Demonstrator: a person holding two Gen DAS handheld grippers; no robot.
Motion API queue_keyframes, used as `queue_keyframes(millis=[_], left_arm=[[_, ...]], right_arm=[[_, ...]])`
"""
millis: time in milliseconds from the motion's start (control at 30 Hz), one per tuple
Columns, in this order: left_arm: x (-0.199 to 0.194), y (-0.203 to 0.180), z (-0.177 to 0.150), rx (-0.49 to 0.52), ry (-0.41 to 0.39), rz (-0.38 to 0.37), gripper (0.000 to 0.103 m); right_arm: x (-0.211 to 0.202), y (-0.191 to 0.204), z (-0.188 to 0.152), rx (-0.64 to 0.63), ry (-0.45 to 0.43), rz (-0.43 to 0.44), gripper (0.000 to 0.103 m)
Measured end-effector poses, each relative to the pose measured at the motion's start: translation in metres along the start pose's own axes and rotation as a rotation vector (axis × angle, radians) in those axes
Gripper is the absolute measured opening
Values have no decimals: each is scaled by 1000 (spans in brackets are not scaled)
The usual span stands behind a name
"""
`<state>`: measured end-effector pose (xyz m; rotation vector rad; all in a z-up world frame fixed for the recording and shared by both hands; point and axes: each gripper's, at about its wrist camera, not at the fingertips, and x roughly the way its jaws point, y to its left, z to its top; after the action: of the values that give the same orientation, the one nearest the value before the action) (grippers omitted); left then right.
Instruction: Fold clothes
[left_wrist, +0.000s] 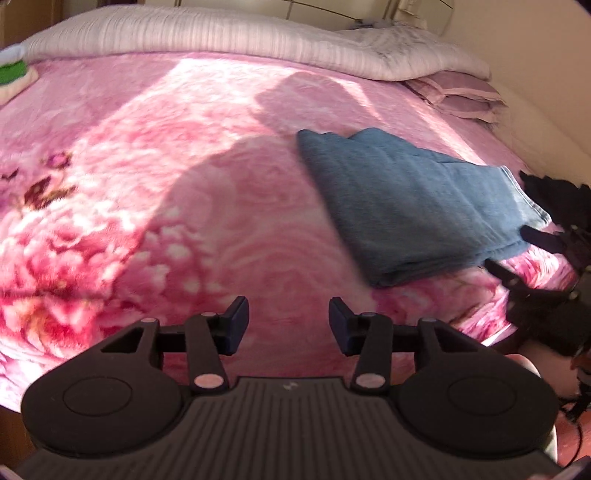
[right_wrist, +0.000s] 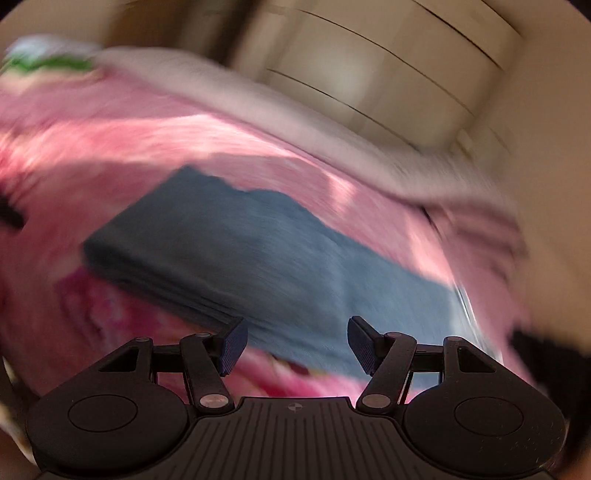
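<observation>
The right wrist view is smeared by blur. A folded blue cloth (left_wrist: 413, 206) is laid on the pink blanket (left_wrist: 166, 184). Both the left gripper (left_wrist: 289, 325) and right gripper (right_wrist: 297, 345) are spread apart, nothing held.

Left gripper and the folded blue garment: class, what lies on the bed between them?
In the left wrist view, only bare pink floral blanket lies between the open left gripper and the folded blue garment.
</observation>
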<state>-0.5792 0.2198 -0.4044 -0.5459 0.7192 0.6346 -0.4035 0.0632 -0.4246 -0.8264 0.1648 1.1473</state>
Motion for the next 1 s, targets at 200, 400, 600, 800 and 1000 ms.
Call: queue_keyframes(millis=[200,400,600,800,1000], left_arm=[[4,6,2,-18,1,-43,42],[9,13,5,-51,-5,-76,42],[13,18,6,-73,-12,-84,42],[17,21,13,-76,-21,-79,42],[24,12,36,-36,-49,-84,42]], right_arm=[[23,51,5,-347,-30,30,64],[34,79,-15,-637,-48,16,63],[45,99,-28,-750,-125,-34,40],[54,105,-33,-689,-196,-43,18],[45,18,-27,-61,-231,76,11]])
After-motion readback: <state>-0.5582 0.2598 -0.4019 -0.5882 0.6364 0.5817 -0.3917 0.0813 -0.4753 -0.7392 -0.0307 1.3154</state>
